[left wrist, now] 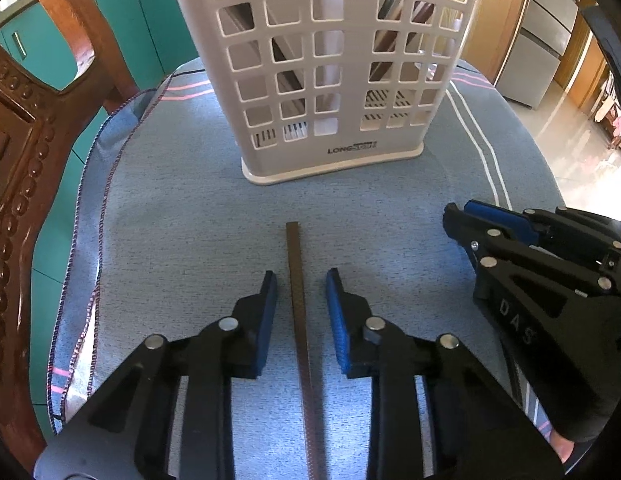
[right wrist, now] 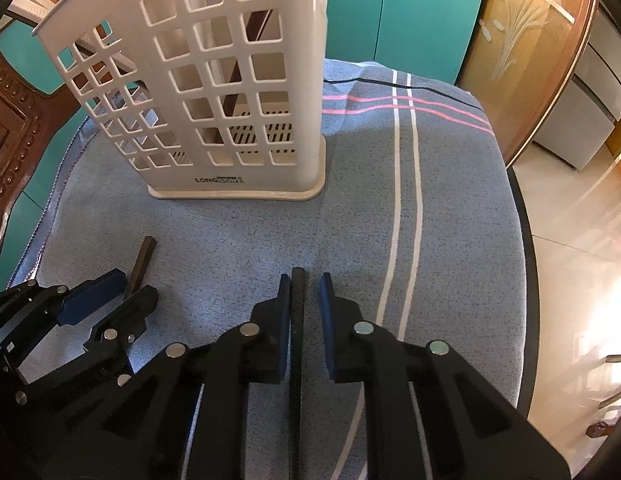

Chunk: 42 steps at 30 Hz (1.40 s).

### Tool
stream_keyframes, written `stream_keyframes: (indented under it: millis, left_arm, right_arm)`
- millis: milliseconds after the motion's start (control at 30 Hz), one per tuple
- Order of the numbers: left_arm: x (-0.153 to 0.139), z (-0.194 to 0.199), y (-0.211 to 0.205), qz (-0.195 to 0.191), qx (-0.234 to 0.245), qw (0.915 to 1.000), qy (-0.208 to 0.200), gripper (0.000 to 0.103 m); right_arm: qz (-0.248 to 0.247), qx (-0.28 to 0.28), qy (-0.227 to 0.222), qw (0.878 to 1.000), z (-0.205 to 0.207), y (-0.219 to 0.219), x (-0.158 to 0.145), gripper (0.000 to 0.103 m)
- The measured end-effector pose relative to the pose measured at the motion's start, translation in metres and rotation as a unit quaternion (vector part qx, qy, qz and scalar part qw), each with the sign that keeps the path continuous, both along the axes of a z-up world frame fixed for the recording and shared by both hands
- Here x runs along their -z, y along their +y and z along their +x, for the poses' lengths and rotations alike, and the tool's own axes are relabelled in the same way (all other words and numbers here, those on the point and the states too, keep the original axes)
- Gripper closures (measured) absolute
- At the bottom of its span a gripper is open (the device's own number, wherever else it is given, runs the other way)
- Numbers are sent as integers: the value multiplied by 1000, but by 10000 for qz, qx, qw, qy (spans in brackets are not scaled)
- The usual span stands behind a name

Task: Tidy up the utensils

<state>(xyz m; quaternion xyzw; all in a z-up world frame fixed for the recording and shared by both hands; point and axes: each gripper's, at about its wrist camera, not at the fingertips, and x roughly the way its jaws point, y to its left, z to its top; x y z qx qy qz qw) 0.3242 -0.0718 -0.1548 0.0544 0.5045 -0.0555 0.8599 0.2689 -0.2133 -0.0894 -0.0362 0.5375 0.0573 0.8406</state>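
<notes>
A: Surroundings?
B: Carved wooden chair [left wrist: 26, 168] at left edge of counter [left wrist: 182, 208]. White slotted caddy [left wrist: 322, 68] stands upright ahead, dark sticks inside. Cloth bare between caddy and claws.
A: Claws?
B: Left claw [left wrist: 301, 304] apart, straddling one dark chopstick [left wrist: 300, 320] lying flat, not touching. Right claw [right wrist: 305, 312] apart; second chopstick [right wrist: 297, 344] lies against its left pad.

Ahead of us the white utensil basket [left wrist: 322, 68] stands upright on the blue cloth [left wrist: 182, 216], walling off the far middle. We have open cloth before its base and down its right side, while the carved wooden chair [left wrist: 26, 152] crowds our left edge.
</notes>
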Motion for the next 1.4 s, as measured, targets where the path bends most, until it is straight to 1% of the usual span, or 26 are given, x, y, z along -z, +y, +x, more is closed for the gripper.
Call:
stream_keyframes:
  millis: [433, 533, 567, 600, 700, 833, 900, 1067, 1167, 1200, 1233, 1300, 1400]
  left_arm:
    - [-1, -3, -3, 84, 43, 9999, -40, 75]
    - [-2, -4, -1, 30, 14, 10000, -8, 76]
    - [-2, -3, 2, -41, 1, 10000, 14, 78]
    - [-2, -4, 4, -114, -7, 9999, 42, 83]
    - [-2, -7, 11, -166, -98, 9997, 121, 93]
    - [-2, -22, 21, -267, -141, 9994, 159, 94]
    - [-2, -29, 24, -323, -168, 9992, 175, 94]
    - [-2, -41, 30, -400, -195, 9988, 186, 94]
    - [-2, -41, 34, -476, -207, 9985, 184, 93]
    - [-2, -43, 32, -477, -206, 9985, 183, 93]
    - [-1, -45, 30, -465, -201, 9986, 176, 93]
    - [-1, -46, 29, -416, -171, 9989, 155, 93]
    - [-1, -44, 29, -420, -182, 9989, 142, 93]
  right_arm:
    - [83, 18, 84, 9999, 5, -14, -2, 86]
    - [84, 17, 68, 9999, 6, -13, -1, 89]
    - [141, 36, 75, 9999, 7, -14, -1, 94]
    - [205, 63, 91, 9997, 7, -15, -1, 96]
    - [457, 190, 125, 9987, 10, -24, -3, 96]
    - [617, 674, 76, 9958, 16, -51, -7, 96]
    - [775, 848, 192, 9932, 21, -63, -4, 96]
    - [855, 740, 249, 9933, 22, -65, -6, 96]
    - [1011, 738, 201, 9919, 22, -69, -12, 93]
    - [1079, 781, 189, 9909, 23, -73, -15, 88]
    - [1134, 819, 182, 9900, 24, -76, -15, 86]
    - [1315, 937, 184, 9867, 28, -86, -18, 76]
    - [1419, 1023, 194, 9844, 32, -94, -20, 69]
